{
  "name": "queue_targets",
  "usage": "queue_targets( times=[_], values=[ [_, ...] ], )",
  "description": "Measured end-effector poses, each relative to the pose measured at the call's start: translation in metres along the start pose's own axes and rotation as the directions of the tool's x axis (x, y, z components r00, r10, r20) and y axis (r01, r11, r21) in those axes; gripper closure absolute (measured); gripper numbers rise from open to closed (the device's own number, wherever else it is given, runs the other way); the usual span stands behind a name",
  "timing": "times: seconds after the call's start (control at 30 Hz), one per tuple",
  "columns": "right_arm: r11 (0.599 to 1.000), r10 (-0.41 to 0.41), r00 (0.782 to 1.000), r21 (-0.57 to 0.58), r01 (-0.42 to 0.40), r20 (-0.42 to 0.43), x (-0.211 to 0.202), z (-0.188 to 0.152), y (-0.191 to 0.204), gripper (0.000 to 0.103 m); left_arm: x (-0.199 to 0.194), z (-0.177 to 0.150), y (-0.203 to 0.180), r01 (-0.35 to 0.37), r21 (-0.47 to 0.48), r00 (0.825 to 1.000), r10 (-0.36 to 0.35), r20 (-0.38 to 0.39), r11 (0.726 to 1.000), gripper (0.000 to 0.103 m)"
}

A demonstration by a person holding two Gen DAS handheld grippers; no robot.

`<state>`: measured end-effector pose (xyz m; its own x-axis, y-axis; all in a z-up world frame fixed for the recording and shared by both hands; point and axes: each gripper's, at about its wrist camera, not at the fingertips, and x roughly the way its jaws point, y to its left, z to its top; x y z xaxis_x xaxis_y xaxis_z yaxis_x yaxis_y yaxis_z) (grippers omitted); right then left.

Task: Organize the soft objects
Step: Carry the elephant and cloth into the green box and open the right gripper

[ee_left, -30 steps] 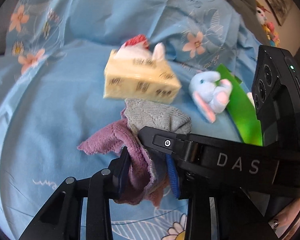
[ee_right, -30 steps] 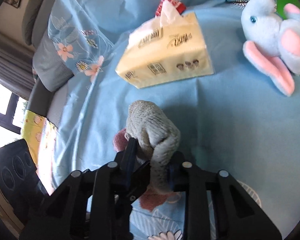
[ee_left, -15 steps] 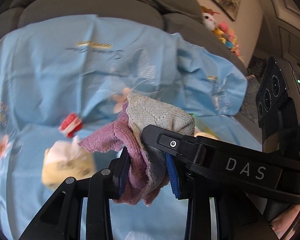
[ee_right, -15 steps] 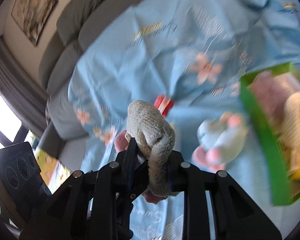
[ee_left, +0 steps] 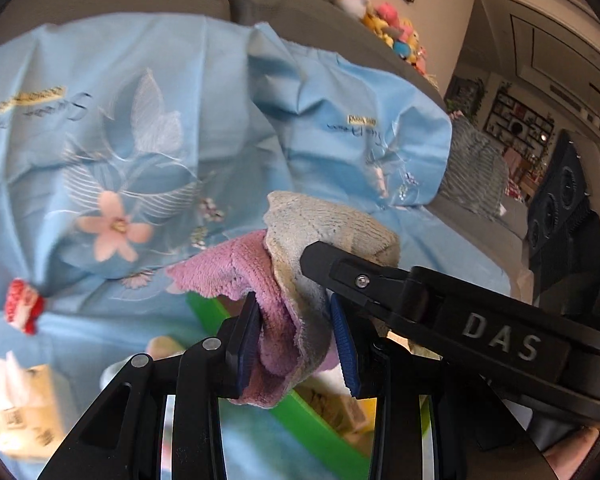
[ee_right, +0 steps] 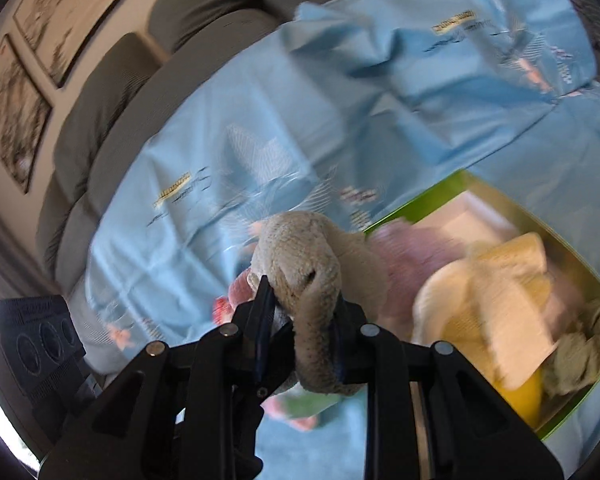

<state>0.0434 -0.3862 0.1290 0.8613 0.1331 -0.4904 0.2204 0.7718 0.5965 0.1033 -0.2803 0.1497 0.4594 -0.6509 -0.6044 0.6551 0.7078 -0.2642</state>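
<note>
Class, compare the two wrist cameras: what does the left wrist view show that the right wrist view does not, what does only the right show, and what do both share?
Only the left wrist view: the tissue box and a row of plush toys on the sofa back.
Only the right wrist view: the yellow cloth inside the green box, and framed pictures on the wall.
Both: the folded grey-and-pink cloth, clamped by the left gripper and the right gripper, above the blue floral sheet.

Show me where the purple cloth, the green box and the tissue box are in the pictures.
purple cloth (ee_left: 236, 268): left wrist view, on its spread upper flap.
green box (ee_right: 416, 204): right wrist view, on its far rim.
tissue box (ee_left: 28, 412): left wrist view, on its yellow side.
</note>
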Motion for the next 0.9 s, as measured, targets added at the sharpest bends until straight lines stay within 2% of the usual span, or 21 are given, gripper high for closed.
queue_targets(
  times=[0.2,0.4,0.5,0.73,0.9],
  values=[
    [0.997,-0.046,0.999,0.056,0.046,-0.001,0.011,0.009,-0.033,0.079,0.042,-0.003,-0.004,0.003,-0.022,0.998,-0.005,-0.067,1.000,0.067],
    [0.983,-0.165,0.984,0.074,0.170,-0.061,0.030,0.006,-0.059,0.079,0.077,-0.014,0.002,-0.055,-0.053,0.986,0.046,-0.158,0.997,0.067],
    [0.965,-0.228,0.968,0.112,0.239,-0.102,0.040,0.005,-0.078,0.080,0.086,-0.017,0.008,-0.085,-0.092,0.980,0.067,-0.189,0.992,0.067],
    [0.956,-0.239,0.964,0.147,0.254,-0.113,0.043,0.005,-0.090,0.082,0.089,-0.013,0.005,-0.131,-0.058,0.974,0.118,-0.195,0.990,0.067],
    [0.957,-0.235,0.966,0.151,0.249,-0.105,0.039,0.006,-0.089,0.077,0.089,-0.011,0.007,-0.101,-0.091,0.977,0.081,-0.198,0.991,0.067]
  ],
)
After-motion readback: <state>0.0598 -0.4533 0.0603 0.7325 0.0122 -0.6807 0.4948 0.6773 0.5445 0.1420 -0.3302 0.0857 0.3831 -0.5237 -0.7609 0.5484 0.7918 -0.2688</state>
